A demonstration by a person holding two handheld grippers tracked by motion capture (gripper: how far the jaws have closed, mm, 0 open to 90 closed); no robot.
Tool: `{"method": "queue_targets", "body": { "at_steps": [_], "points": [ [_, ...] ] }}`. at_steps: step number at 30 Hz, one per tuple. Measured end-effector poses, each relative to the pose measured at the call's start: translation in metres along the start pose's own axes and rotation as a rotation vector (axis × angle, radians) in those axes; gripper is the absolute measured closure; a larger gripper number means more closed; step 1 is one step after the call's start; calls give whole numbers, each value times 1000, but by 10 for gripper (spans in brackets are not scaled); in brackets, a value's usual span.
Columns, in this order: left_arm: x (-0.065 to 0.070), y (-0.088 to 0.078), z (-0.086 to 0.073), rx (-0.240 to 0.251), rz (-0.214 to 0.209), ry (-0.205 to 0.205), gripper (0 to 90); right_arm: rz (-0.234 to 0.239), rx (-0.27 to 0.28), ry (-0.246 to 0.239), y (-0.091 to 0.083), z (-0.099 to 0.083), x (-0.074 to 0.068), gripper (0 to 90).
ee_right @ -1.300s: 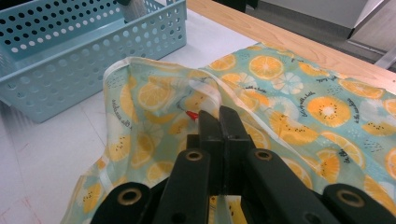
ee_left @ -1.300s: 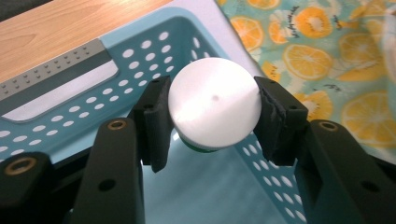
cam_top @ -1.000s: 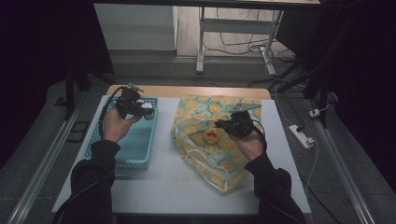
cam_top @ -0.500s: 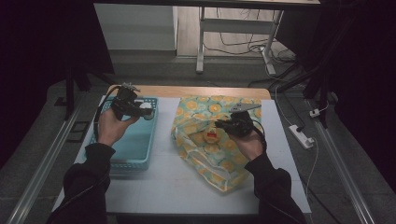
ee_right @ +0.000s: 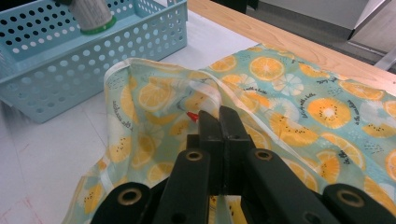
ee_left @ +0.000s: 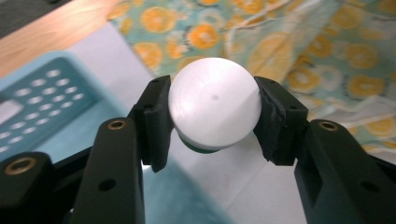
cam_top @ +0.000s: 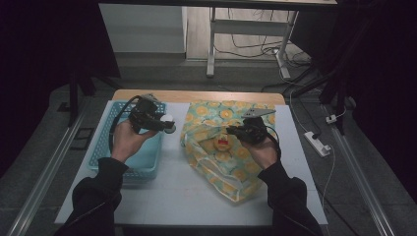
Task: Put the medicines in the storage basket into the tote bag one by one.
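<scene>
The left gripper (ee_left: 212,116) grips a white bottle (ee_left: 214,108) beside the blue basket (cam_top: 105,147); the right gripper (ee_right: 219,122) is closed on the orange-print bag (ee_right: 299,107)

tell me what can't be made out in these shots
- Body of the white-capped bottle: in the left gripper view the cap hides it, apart from a green rim beneath.
- What the orange-print bag holds: the cloth covers it in the high view; a small red-and-yellow thing at its opening is too small to identify.
- Floor of the blue basket: the left hand covers part of it.
- The bag edge the right gripper pinches: the jaws hide it.
</scene>
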State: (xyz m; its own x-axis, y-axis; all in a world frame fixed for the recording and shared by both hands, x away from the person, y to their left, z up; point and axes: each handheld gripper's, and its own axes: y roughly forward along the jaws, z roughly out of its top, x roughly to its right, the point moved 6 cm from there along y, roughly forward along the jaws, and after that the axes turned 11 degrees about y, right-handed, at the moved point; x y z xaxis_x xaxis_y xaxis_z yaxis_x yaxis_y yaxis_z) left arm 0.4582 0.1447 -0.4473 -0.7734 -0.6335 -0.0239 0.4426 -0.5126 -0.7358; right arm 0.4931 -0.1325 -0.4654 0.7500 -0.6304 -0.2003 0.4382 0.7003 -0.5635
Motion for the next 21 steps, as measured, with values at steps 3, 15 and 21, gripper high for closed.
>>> {"method": "queue_targets", "body": {
  "at_steps": [3, 15, 21],
  "points": [
    [9, 7, 4, 3, -23, 19, 510, -1, 0, 0, 0, 0, 0, 900],
    [46, 32, 27, 12, -105, 94, 509, 1, 7, 1, -1, 1, -1, 900],
    [61, 46, 36, 13, -141, 123, 509, -1, 10, 2, -1, 2, 0, 900]
  ]
}}
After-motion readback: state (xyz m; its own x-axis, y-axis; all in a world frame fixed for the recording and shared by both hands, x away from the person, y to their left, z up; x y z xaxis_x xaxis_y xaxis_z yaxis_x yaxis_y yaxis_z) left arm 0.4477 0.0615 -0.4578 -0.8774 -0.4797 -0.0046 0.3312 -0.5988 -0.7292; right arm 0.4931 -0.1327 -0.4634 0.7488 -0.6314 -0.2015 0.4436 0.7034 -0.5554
